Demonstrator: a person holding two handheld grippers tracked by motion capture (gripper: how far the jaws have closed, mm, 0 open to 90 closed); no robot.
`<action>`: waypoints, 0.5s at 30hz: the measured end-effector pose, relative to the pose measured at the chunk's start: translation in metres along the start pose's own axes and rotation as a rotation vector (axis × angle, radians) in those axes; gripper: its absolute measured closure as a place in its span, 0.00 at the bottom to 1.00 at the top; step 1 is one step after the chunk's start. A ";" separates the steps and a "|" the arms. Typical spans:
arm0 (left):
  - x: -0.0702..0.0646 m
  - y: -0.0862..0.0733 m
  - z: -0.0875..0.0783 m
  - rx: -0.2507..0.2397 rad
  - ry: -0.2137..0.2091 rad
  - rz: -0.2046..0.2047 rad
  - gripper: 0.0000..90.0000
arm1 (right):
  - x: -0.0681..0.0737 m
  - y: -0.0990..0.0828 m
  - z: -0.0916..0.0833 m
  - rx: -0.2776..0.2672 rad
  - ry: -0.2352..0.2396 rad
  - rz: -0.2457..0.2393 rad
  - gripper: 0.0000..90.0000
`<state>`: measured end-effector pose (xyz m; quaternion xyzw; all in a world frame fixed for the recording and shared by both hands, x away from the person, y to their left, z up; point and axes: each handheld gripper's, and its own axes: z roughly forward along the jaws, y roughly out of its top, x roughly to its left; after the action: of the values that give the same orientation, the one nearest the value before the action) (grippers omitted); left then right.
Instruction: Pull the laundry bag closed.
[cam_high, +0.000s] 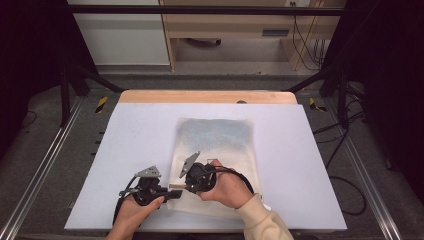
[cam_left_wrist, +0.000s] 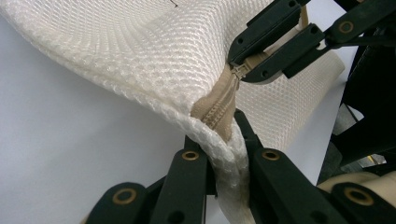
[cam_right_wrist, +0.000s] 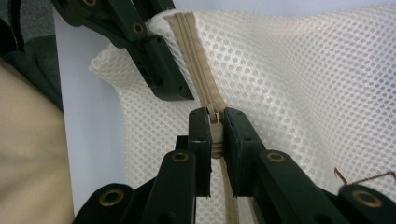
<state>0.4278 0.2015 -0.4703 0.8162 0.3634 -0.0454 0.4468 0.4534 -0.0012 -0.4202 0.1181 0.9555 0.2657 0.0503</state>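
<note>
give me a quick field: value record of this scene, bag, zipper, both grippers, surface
bag: white mesh bag, lying flat, near edge lifted
zipper: tan zipper along the near edge
left gripper: left gripper shut on the bag's corner at the zipper's end
right gripper: right gripper shut on the zipper pull
surface: pale table
contents: something bluish shows through the mesh, cannot tell what

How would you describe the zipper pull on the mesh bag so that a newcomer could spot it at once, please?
On the pale table lies a cream mesh bag; along its near edge runs a tan zipper. The zipper pull is the small tan slider pinched in the right gripper, while the left gripper clamps the bag's corner beside it.
</note>
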 end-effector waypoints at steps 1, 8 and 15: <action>0.000 0.000 0.000 -0.001 0.001 0.000 0.95 | -0.001 -0.001 -0.001 0.003 -0.002 0.003 0.91; -0.002 -0.001 0.002 0.006 0.000 0.005 0.95 | -0.002 -0.007 -0.005 0.000 -0.006 0.021 0.91; -0.005 -0.001 0.007 0.022 0.004 0.021 0.95 | -0.002 -0.011 -0.005 0.005 -0.003 0.027 0.91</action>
<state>0.4252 0.1939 -0.4733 0.8250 0.3553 -0.0432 0.4373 0.4519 -0.0135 -0.4215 0.1317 0.9543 0.2639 0.0480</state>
